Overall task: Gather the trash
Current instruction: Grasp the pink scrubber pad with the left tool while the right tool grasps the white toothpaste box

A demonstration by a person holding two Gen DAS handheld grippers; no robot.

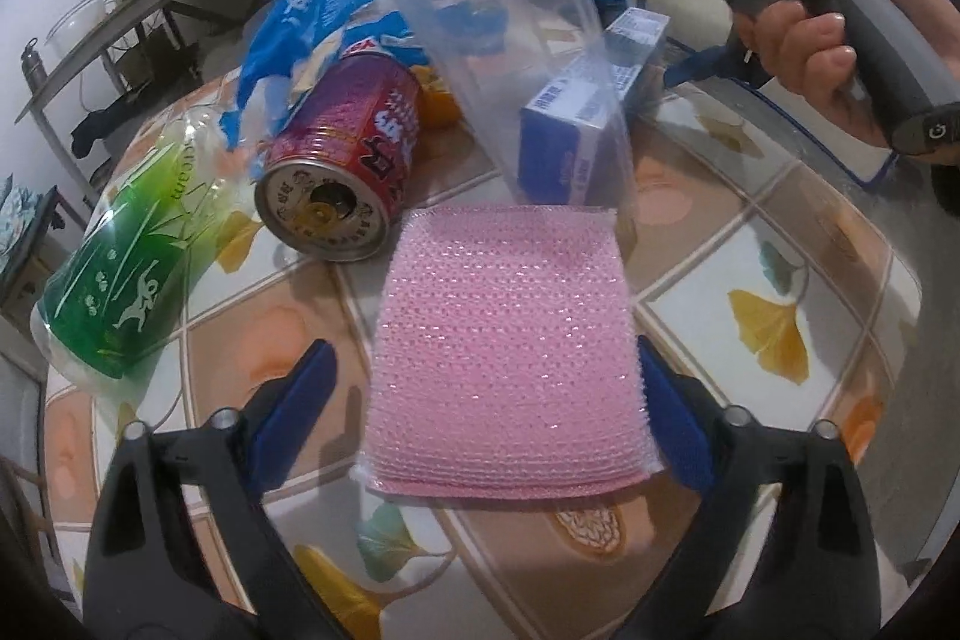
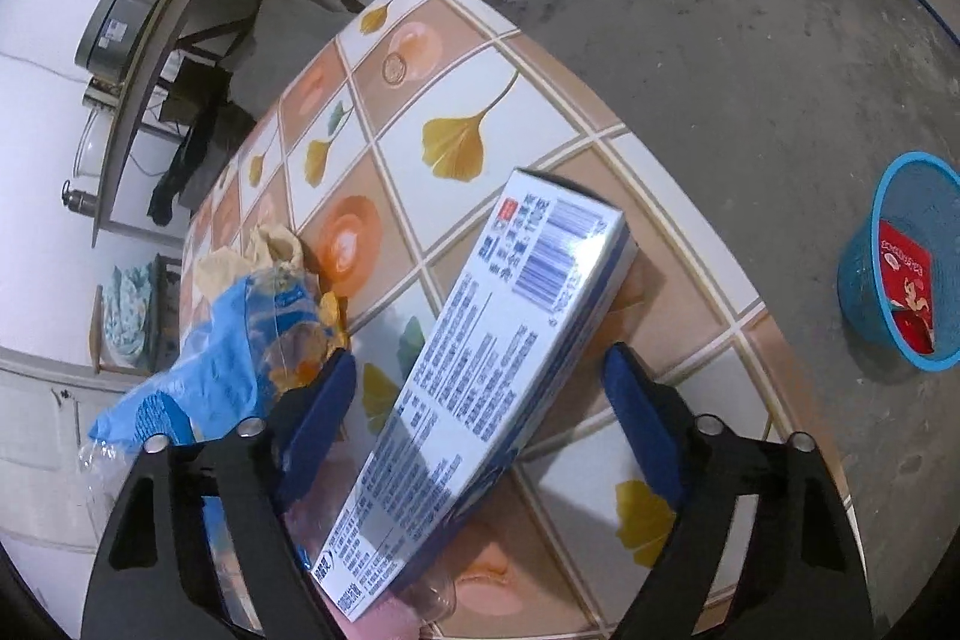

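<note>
**Two grabs lined up over the trash pile**

Pink sponge lies closest, flat on the tiled worktop, between the wide-spread jaws of the left hand-held gripper; the right-side pad looks to brush its edge, the left-side one stands clear. Beyond it sit a green wrapper, a tipped red can and a clear cup. The right hand-held gripper, also open, straddles a blue-and-white box. Best to centre each item before squeezing, then carry it to the blue basket on the floor.
</note>
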